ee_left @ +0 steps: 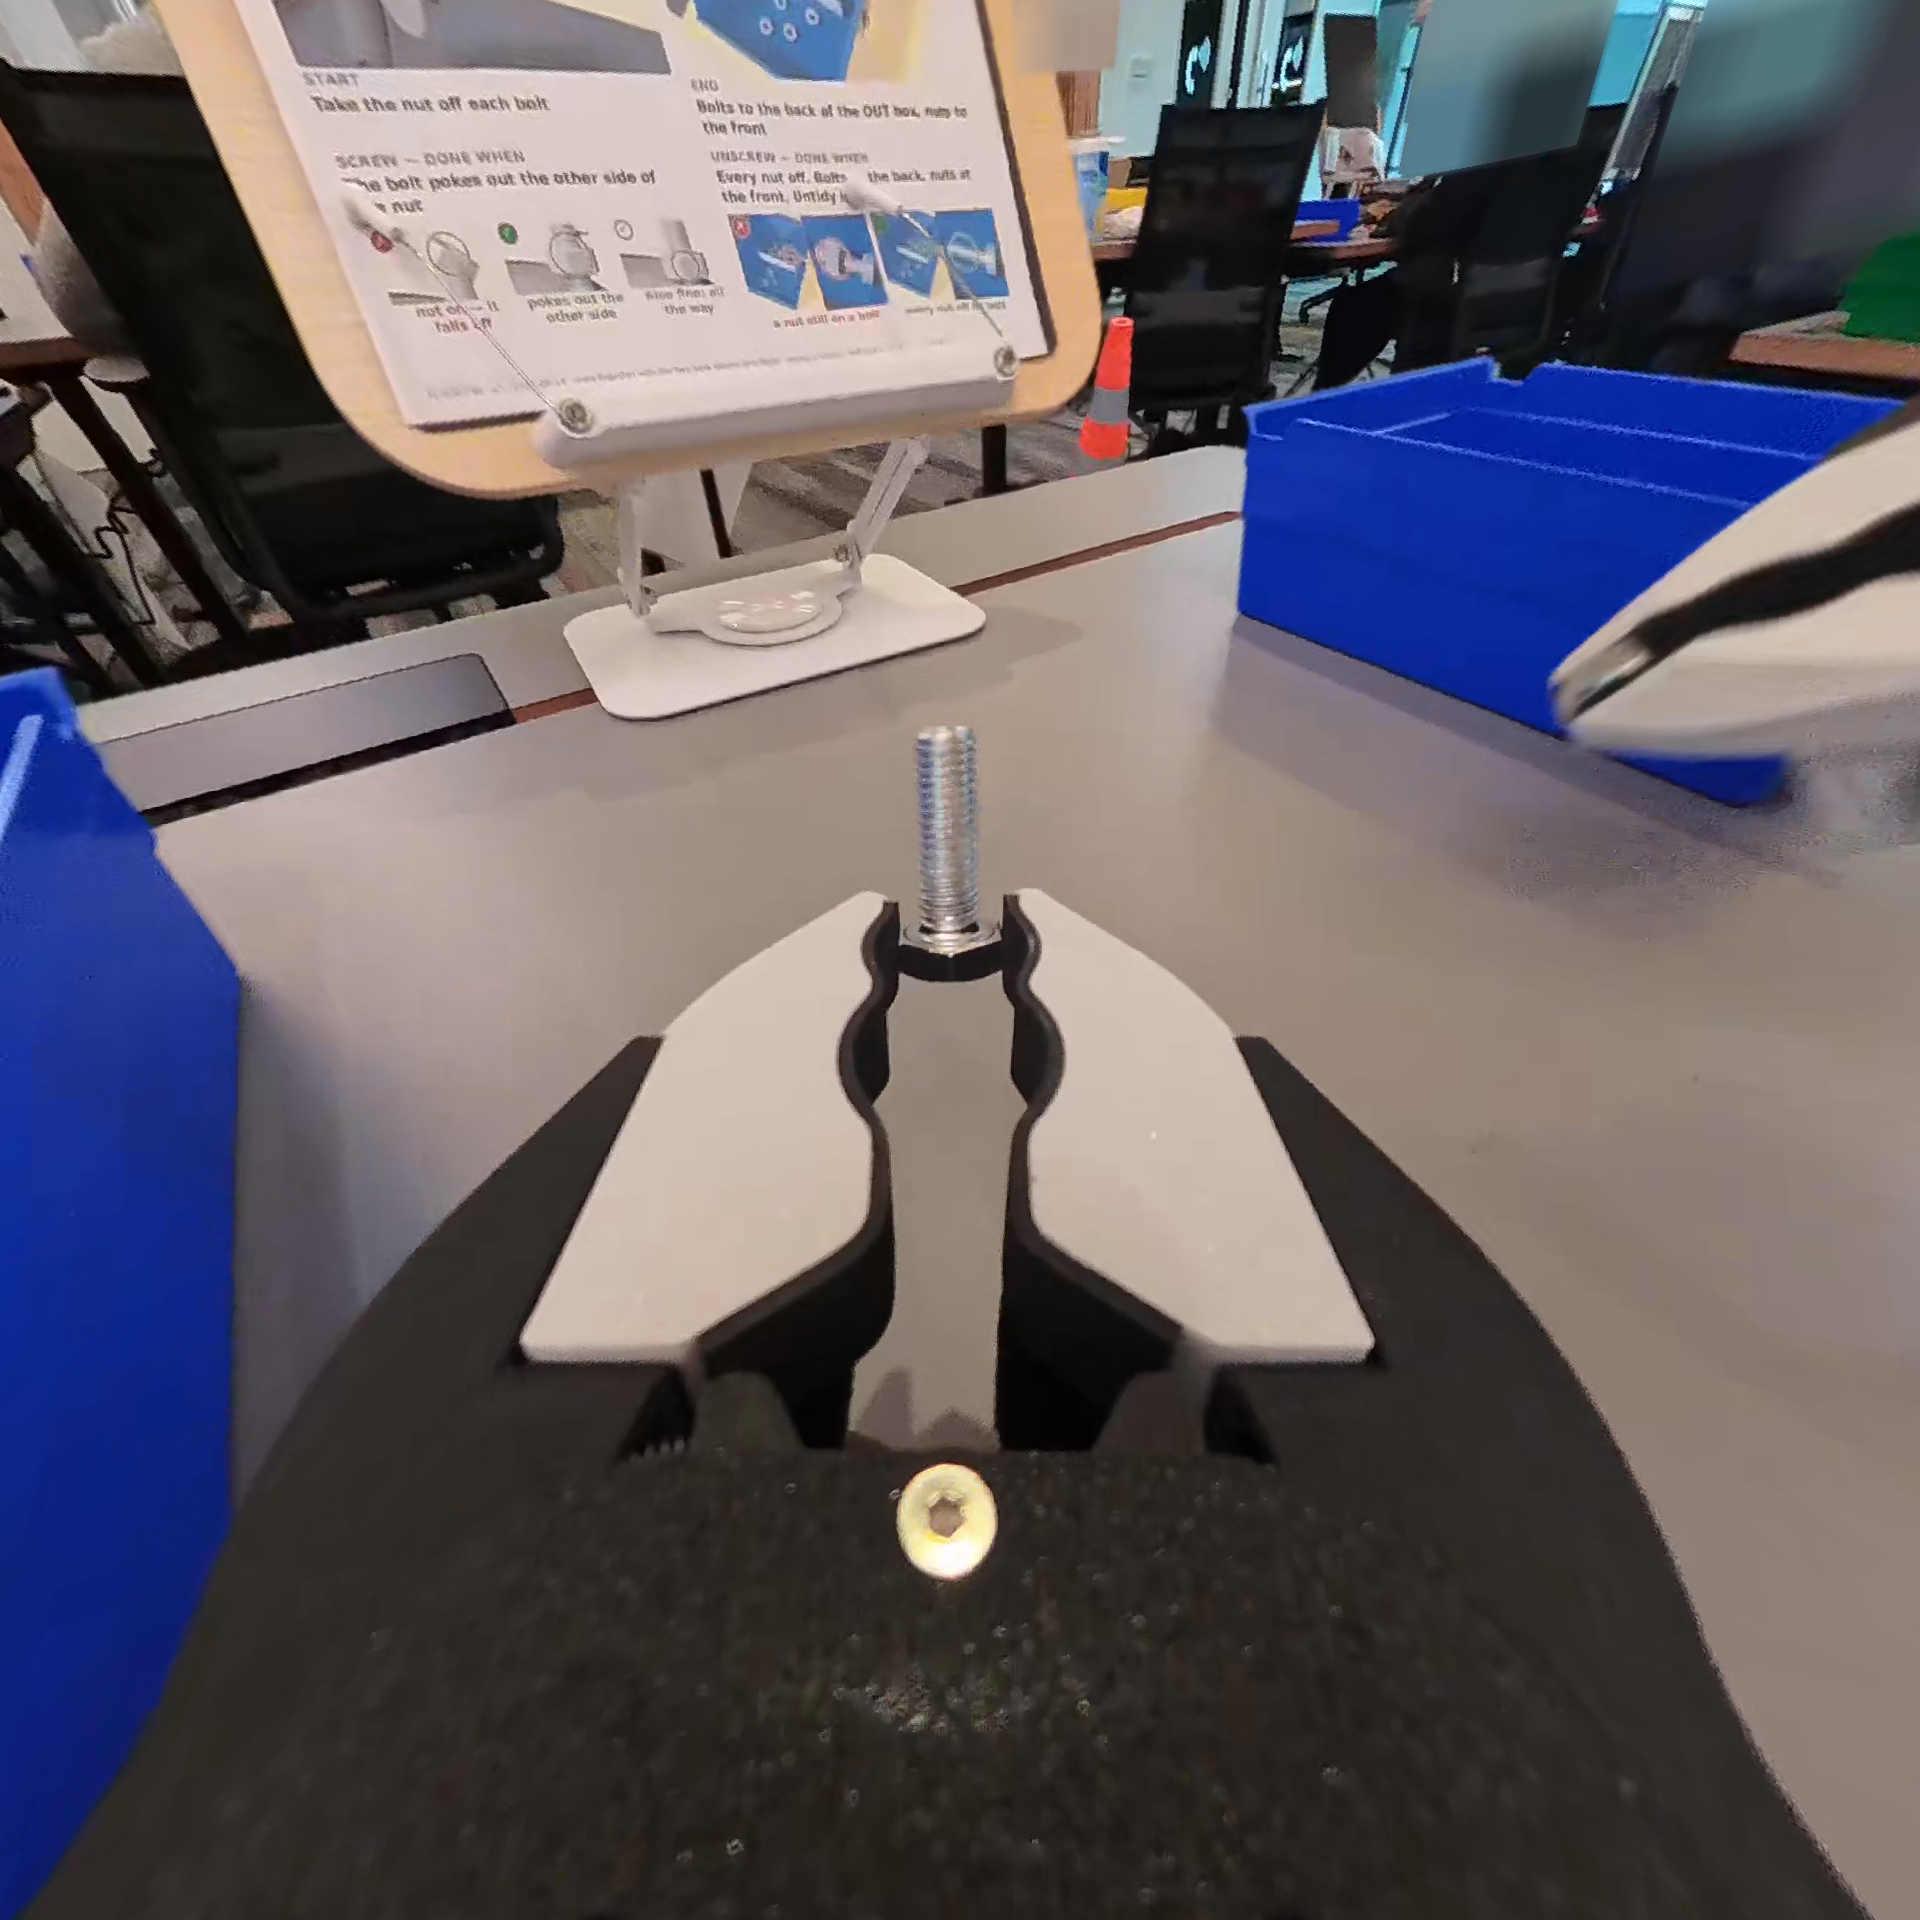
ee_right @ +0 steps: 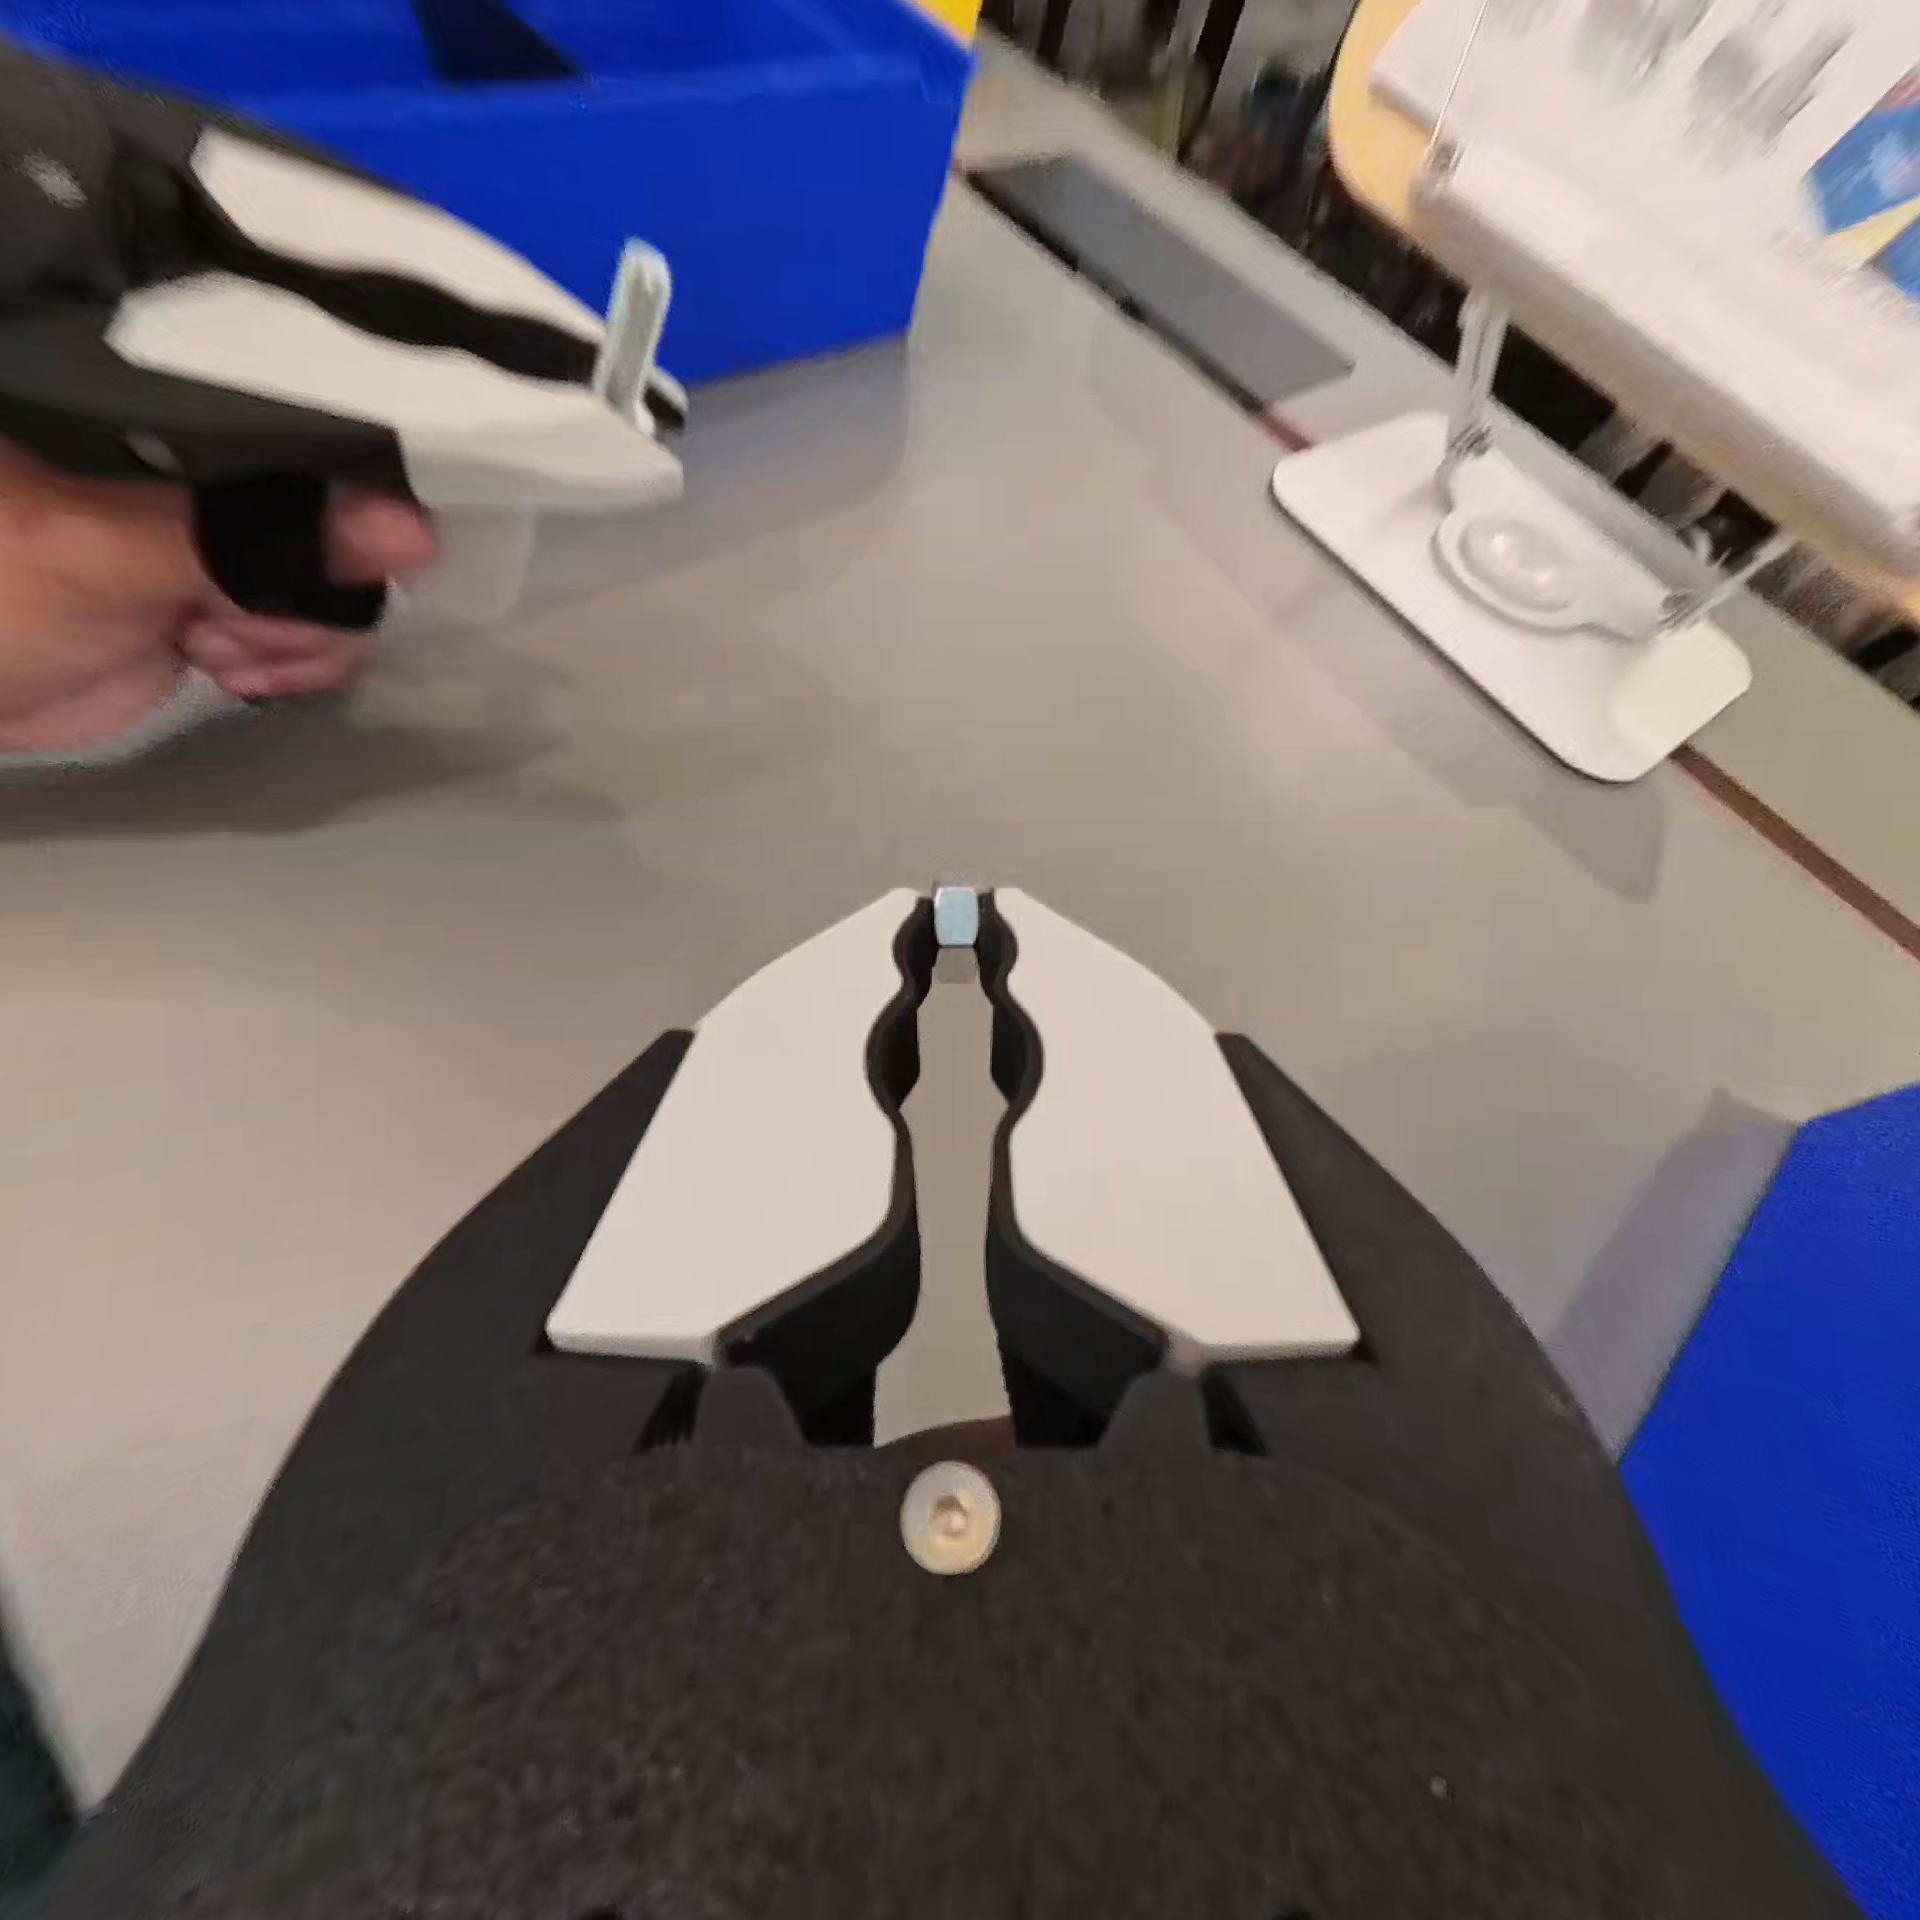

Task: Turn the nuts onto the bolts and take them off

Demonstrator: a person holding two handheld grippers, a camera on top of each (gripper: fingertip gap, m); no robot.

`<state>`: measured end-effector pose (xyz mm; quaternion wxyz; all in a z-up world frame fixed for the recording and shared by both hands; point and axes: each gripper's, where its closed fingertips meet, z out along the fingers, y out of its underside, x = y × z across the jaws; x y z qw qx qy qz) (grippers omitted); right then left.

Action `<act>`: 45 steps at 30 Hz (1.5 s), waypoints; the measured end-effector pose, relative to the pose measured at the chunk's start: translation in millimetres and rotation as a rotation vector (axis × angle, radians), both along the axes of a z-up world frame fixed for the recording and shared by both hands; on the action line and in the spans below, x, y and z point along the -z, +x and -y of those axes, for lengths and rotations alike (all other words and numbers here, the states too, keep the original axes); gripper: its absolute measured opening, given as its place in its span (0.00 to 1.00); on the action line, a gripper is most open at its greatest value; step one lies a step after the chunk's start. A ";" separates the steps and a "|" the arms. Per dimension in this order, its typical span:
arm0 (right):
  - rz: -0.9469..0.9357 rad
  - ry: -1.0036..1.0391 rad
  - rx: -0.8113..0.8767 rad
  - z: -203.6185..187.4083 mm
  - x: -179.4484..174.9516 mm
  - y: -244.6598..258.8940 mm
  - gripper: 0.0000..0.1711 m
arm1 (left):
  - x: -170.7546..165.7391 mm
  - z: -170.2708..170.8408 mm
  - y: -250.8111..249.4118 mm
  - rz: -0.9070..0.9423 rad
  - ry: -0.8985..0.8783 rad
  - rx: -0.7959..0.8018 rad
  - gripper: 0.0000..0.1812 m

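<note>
Presently the left tongs (ee_left: 948, 940) are closed on the head of a silver bolt (ee_left: 945, 826), whose threaded shank stands upright above the tips, while the right tongs (ee_right: 957, 925) are pinched shut on a small silver nut (ee_right: 956, 918). Both hover over the grey desk (ee_left: 1299, 987), well apart from each other. Blue bins (ee_left: 1455, 530) flank them, and a white stand (ee_left: 774, 634) bearing an instruction sheet sits beyond.

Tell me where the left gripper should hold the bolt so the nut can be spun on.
Hold the bolt by its hex head, as the left gripper does now: fingers closing on the head's flats from either side, threaded shank standing free above. That probably leaves the whole thread open for the nut in the right gripper.
</note>
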<state>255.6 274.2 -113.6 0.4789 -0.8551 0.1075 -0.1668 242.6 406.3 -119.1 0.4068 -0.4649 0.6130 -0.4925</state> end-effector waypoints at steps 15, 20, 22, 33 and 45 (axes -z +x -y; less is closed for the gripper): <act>-0.151 -0.246 -0.231 -58.9 90.3 84.0 0.05 | 5.1 2.4 59.3 0.002 -0.023 0.250 0.10; -0.152 -0.263 -0.225 -52.1 104.3 76.4 0.05 | 6.8 11.5 54.0 -0.007 0.031 0.294 0.10; -0.123 -0.256 -0.193 -50.8 100.1 79.4 0.18 | 6.6 10.9 54.5 -0.004 0.051 0.296 0.10; 0.019 -0.273 -0.017 -24.1 59.6 98.7 0.28 | 2.2 18.0 50.0 0.079 0.165 0.287 0.10; 0.025 -0.392 0.129 -23.5 98.5 107.2 0.16 | 5.1 40.6 35.1 0.075 0.197 0.353 0.10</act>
